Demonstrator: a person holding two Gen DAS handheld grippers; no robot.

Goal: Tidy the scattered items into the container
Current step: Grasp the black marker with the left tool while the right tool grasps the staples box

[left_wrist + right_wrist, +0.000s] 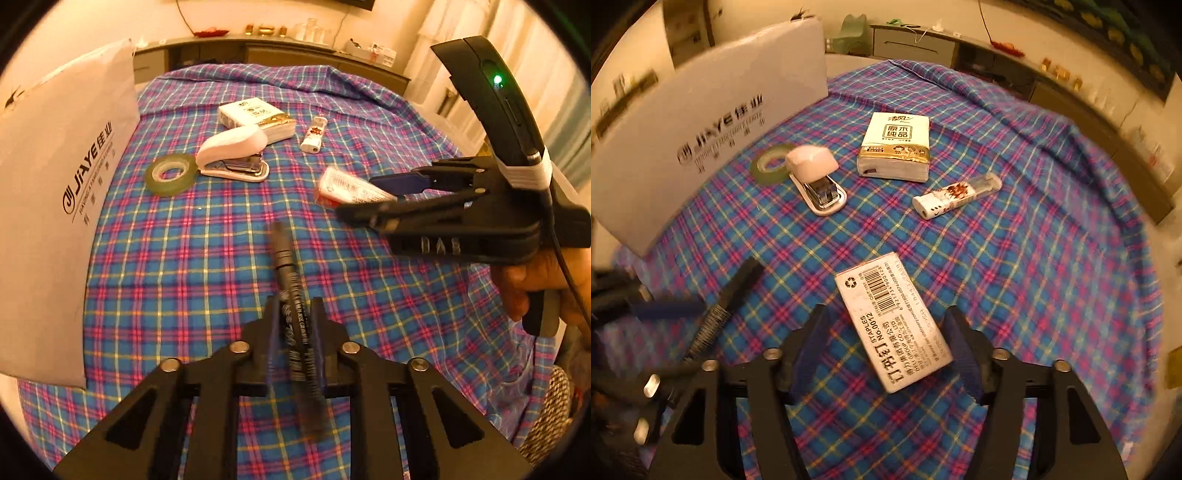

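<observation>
My left gripper (293,314) is shut on a black marker pen (291,295) and holds it above the plaid cloth. My right gripper (886,332) is open around a staples box (892,325), with gaps on both sides; the box also shows in the left wrist view (347,186), between the right gripper's fingers (373,214). The white container box (55,184) stands at the left, and it shows in the right wrist view (701,122). A tape roll (171,173), a stapler (236,155), a tissue pack (258,118) and a lighter (314,134) lie on the cloth.
The plaid cloth (184,266) covers a round table. A long cabinet (280,51) with small bottles runs along the far wall. The person's hand (539,280) holds the right gripper at the right.
</observation>
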